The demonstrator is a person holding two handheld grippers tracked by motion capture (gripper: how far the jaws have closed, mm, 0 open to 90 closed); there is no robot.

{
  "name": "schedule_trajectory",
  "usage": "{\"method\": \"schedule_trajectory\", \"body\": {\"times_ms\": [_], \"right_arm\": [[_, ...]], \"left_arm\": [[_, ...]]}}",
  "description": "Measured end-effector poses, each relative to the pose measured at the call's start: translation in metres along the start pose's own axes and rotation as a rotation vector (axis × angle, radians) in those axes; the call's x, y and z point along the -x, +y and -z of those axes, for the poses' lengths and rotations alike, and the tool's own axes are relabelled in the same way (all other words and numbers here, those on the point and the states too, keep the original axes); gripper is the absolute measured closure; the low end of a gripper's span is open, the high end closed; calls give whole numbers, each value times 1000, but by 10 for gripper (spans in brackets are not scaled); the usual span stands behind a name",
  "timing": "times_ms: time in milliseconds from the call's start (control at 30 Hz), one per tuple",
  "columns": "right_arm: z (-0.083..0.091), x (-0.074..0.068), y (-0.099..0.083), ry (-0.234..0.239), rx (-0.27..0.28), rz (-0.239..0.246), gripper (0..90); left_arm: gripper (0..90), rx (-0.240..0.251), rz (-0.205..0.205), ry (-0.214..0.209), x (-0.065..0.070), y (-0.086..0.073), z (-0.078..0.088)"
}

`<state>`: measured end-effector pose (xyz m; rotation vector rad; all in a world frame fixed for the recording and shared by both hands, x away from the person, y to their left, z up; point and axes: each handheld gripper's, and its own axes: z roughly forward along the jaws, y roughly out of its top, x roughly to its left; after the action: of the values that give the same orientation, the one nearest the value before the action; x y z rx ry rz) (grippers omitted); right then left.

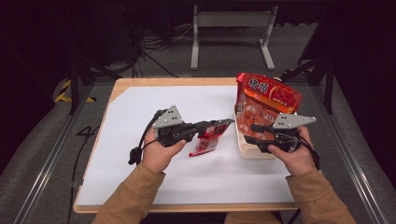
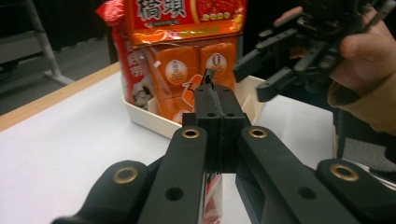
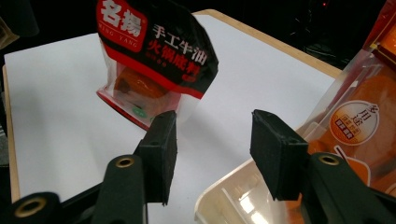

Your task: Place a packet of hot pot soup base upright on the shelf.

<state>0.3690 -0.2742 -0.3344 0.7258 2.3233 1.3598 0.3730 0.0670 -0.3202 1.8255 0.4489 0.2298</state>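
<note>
Red and black, the sachet [image 1: 205, 140] hangs pinched by its top edge in my left tool [image 1: 227, 122], clear of the white worktop [image 1: 121, 140] and just beside the tray [image 1: 247, 150]. My right tool [image 1: 250, 133] gapes empty over the tray's rim, near the orange bag [image 1: 268, 93].

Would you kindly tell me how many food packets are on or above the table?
2. A small red-and-black packet hangs from the shut left gripper over the white sheet. A large orange packet stands in the cream tray at the table's right. Others may hide behind it.
</note>
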Motion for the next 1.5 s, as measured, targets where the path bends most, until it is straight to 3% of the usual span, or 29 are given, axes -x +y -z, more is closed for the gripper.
{"method": "schedule_trajectory", "body": {"times_ms": [333,433,467,500,567,767,800,900,933,1067,1233,1367,1500], "right_arm": [[-7,-7,11,24,-8,91,608],[-8,-9,13,43,-8,131,780],[-8,-9,13,43,-8,131,780],[-6,-12,15,67,8,167,890],[-3,-15,17,59,4,206,900],[9,-20,23,53,28,255,900],[10,-21,24,55,37,264,900],[13,-24,27,59,45,287,900],[13,-28,29,45,39,319,900],[11,-32,32,52,42,333,900],[11,-31,34,64,66,327,900],[13,-31,34,72,87,318,900],[13,-29,31,77,102,307,900]], "left_arm": [[900,-8,-19,-78,10,1,-4],[900,-11,-27,-99,13,0,-8],[900,-11,-27,-99,13,0,-8],[900,-11,-28,-106,13,-1,-9],[900,-5,-23,-104,13,-2,-9],[881,11,-30,-94,10,-4,-8],[802,24,-22,-97,9,-5,-9],[374,41,-28,-68,8,-5,-16],[342,34,-34,-62,8,-6,-19],[271,-22,-65,-55,9,-7,-35],[307,-72,-62,-66,6,-10,-53],[306,-133,-26,-112,-1,-19,-71],[552,-173,-21,-191,1,-25,-81]]}}
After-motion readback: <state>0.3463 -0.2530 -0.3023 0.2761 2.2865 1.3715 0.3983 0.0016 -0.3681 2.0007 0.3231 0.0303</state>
